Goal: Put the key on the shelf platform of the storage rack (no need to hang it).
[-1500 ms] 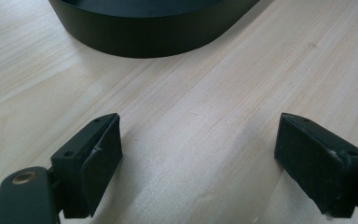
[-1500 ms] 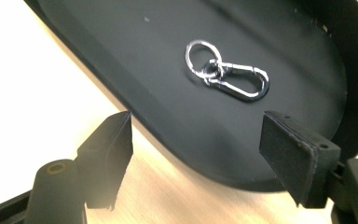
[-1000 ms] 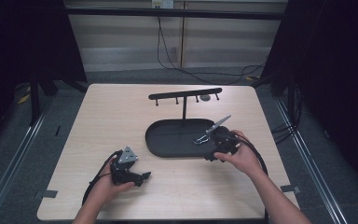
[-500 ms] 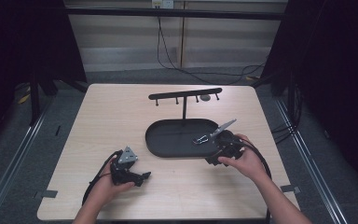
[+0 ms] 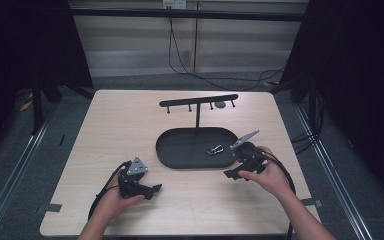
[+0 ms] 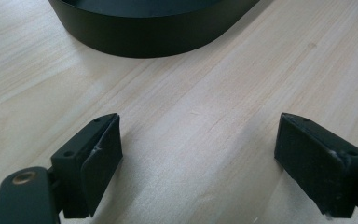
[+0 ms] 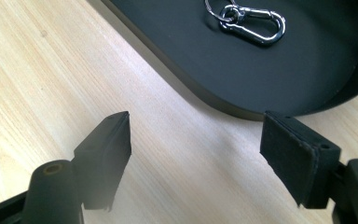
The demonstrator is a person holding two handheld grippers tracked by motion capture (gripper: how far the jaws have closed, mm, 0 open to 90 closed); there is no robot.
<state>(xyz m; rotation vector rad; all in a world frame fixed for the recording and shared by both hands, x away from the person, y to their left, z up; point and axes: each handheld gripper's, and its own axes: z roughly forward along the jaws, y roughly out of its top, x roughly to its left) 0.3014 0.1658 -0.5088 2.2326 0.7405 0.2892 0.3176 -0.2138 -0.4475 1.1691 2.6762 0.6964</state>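
High view: the right gripper (image 5: 236, 169) sits at the near right end of the black oval tray (image 5: 172, 157), and a small silver carabiner clip (image 5: 214, 149) lies inside the tray just beyond it. Behind the tray stands a black rack with hooks (image 5: 198, 100). The left gripper (image 5: 152, 189) rests on the table (image 5: 110, 125), well apart from the clip. The step in hand looks like reaching in for the clip, probably to hang it on a hook.

Left gripper view: the jaws stand wide open over bare wood with nothing between them, and the tray wall (image 6: 149, 42) is ahead. This hand is best kept out of the way, though it could steady the tray if it slides.

Right gripper view: the jaws are open and empty, low over the table just short of the tray's rim (image 7: 200, 100). The clip (image 7: 254, 23), on a thin ring, lies flat on the tray floor. To do this well, lift over the rim first, then come down with one pad on each long side of the clip and close across its narrow width; a flat metal piece may skid on the smooth floor.
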